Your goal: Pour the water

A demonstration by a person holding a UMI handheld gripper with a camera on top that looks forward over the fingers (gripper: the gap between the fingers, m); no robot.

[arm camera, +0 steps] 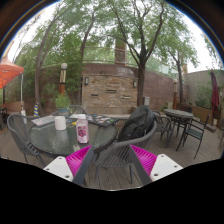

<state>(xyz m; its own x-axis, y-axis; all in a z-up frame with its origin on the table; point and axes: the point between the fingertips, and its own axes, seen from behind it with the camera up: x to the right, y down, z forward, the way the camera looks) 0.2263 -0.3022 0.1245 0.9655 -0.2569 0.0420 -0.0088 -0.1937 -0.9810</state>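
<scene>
On a round glass patio table (45, 142), ahead and to the left of my fingers, stands a clear bottle (82, 128) with a pink label. A white cup (60, 123) stands just left of the bottle. My gripper (111, 160) is open, its magenta pads spread wide and holding nothing. A metal slatted chair back (112, 165) shows through the gap between the fingers, below them. The bottle and cup are well beyond the fingertips, apart from them.
A dark bag (135, 125) rests on the chair just ahead. More metal chairs ring the glass table. A second table with chairs (180, 117) stands to the right. Behind are a brick wall (108, 88), tree trunks (140, 80) and a red umbrella (8, 72) at left.
</scene>
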